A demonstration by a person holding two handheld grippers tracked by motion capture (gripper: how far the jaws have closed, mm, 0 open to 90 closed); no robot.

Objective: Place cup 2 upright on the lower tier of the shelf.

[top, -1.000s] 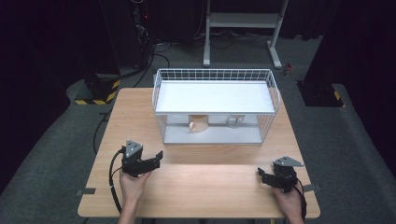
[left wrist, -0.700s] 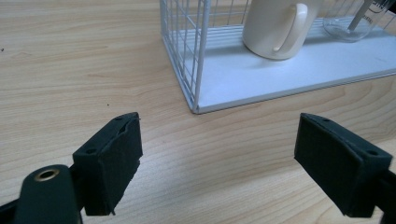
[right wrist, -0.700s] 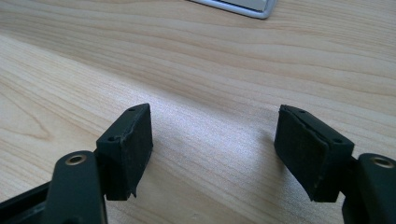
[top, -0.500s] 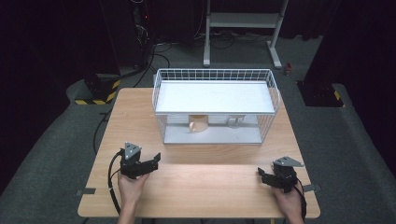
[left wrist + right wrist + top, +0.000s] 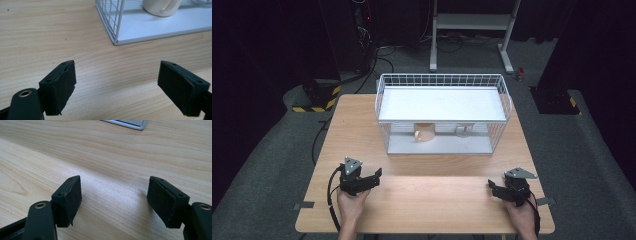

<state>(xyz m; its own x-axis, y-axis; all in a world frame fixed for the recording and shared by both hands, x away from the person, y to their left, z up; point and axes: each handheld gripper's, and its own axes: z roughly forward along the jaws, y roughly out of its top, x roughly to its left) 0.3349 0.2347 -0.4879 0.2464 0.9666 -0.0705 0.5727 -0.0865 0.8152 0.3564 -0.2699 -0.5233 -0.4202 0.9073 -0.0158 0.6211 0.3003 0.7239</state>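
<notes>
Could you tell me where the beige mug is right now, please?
In the high view the beige mug stands on the lower shelf of the white wire rack, left of centre, with a clear glass to its right.

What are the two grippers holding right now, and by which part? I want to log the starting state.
Nothing. The left gripper and the right gripper both have open jaws with only bare table between them.

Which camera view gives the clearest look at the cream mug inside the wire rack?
The left gripper view: the cream mug sits close, its handle plain, though its top is cropped. The high view shows the mug small, half hidden under the white wire rack's upper shelf. The right gripper view catches just the rack's corner.
</notes>
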